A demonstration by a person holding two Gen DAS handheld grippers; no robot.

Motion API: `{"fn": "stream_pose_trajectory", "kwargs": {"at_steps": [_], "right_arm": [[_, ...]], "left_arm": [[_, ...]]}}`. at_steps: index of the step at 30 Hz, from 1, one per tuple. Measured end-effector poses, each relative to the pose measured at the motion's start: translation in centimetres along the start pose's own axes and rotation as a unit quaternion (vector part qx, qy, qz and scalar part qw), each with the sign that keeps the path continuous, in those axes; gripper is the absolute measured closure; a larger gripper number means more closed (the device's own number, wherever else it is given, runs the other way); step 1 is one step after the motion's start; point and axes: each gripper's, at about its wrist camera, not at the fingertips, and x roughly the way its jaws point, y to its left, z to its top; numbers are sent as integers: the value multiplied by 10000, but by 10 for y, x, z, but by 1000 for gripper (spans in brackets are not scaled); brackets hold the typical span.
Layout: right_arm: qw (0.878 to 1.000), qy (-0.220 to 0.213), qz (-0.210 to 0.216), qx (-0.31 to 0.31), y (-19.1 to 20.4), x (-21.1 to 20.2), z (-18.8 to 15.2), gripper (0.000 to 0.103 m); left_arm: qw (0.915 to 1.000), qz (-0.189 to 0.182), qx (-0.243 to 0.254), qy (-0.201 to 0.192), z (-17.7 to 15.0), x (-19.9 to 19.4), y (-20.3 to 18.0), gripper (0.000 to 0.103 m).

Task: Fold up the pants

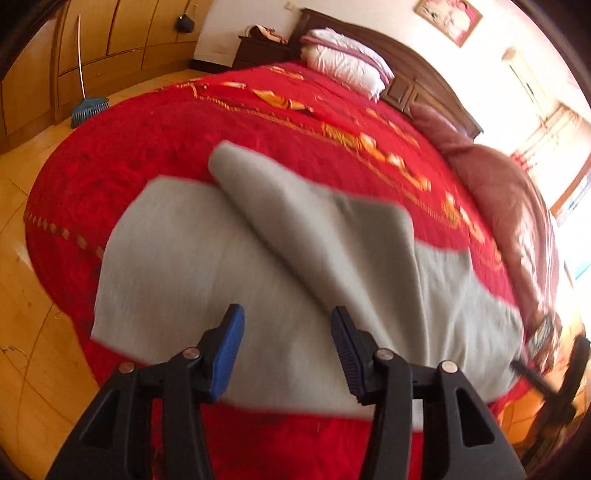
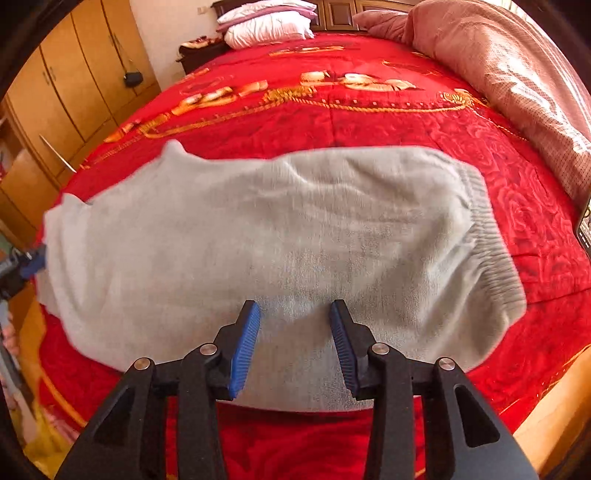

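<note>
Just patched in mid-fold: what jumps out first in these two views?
The grey pants lie spread across a bright red bedspread near the bed's front edge, waistband to the right in the right wrist view. In the left wrist view one leg is folded diagonally over the rest. Both the left claw and right claw hang open above the fabric, holding nothing.

Home bedroom, red-covered bed (image 2: 369,122), pillows (image 2: 266,26), wooden wardrobe (image 2: 74,81), broom (image 1: 86,105)

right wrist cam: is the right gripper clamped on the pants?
No. The right gripper has its blue fingers spread apart above the grey pants, with no fabric pinched between them.
</note>
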Motion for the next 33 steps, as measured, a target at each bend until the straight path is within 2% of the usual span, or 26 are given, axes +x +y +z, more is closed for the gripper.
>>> {"fn": "stream_pose_trajectory", "kwargs": {"at_steps": [5, 8, 9, 10, 11, 12, 14, 16, 20, 25, 27, 30, 33], "right_arm": [[9995, -258, 169, -20, -1, 1, -7, 53], [9991, -368, 152, -110, 0, 1, -10, 53], [9990, -395, 145, -128, 0, 1, -11, 53], [9989, -421, 142, -142, 1, 1, -12, 53], [9988, -440, 149, -146, 1, 1, -12, 52], [9987, -452, 160, -143, 1, 1, -13, 51], [9986, -474, 183, -135, 0, 1, -13, 50], [9985, -490, 176, -143, 1, 1, -14, 49], [9985, -495, 150, -167, 3, 1, -14, 49], [9985, -499, 174, -146, 3, 1, -14, 49], [9984, -508, 194, -133, 2, 0, -15, 49], [9984, -519, 217, -105, 2, 0, -15, 49], [9983, -534, 224, -105, 2, 1, -15, 47]], "left_arm": [[9998, -23, -87, -149, 22, 18, -1, 46], [9995, 179, -144, -196, 31, 34, -1, 46], [9994, 224, -189, -203, 34, 39, -2, 50], [9990, 255, -244, -259, 35, 41, -3, 71], [9988, 243, -258, -327, 36, 40, -6, 83], [9986, 232, -236, -417, 38, 37, -11, 89], [9980, 249, -79, -576, 38, 28, -25, 93], [9975, 139, 264, -647, 37, 19, -46, 93], [9934, -294, 993, -490, 28, 11, -91, 93], [9822, -987, 1597, 42, -1, 31, -144, 92], [9781, -1089, 1746, 319, -12, 44, -157, 88], [9760, -1152, 1782, 492, -23, 51, -162, 72], [9753, -1412, 1620, 504, -24, 42, -156, 68]]}}
